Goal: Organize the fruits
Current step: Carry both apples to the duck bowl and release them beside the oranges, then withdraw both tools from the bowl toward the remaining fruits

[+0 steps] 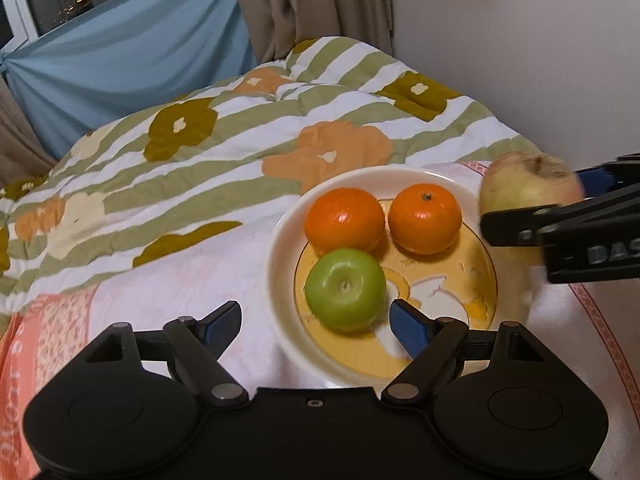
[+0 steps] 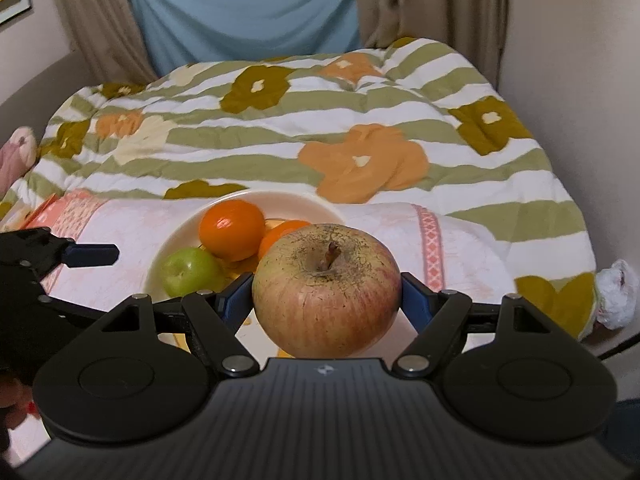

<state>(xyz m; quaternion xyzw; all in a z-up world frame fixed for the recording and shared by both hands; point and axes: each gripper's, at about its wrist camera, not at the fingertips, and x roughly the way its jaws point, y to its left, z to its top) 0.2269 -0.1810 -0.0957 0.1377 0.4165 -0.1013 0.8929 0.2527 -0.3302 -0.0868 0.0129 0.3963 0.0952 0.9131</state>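
Note:
A cream plate (image 1: 280,240) with a yellow picture lies on the bed and holds two oranges (image 1: 345,219) (image 1: 425,218) and a small green apple (image 1: 345,289). My left gripper (image 1: 316,328) is open at the plate's near edge; the green apple sits just ahead of its blue pads, touched by neither. My right gripper (image 2: 326,292) is shut on a large red-yellow apple (image 2: 327,288), stem up, held just right of the plate (image 2: 296,200). In the left wrist view that apple (image 1: 528,184) hangs beside the plate's right rim.
A pink patterned cloth (image 1: 168,280) covers the bed under the plate, with a green-striped flowered quilt (image 1: 240,140) bunched behind it. A wall (image 1: 520,60) runs along the right side, and curtains hang at the back. A white crumpled thing (image 2: 616,292) lies at the bed's right edge.

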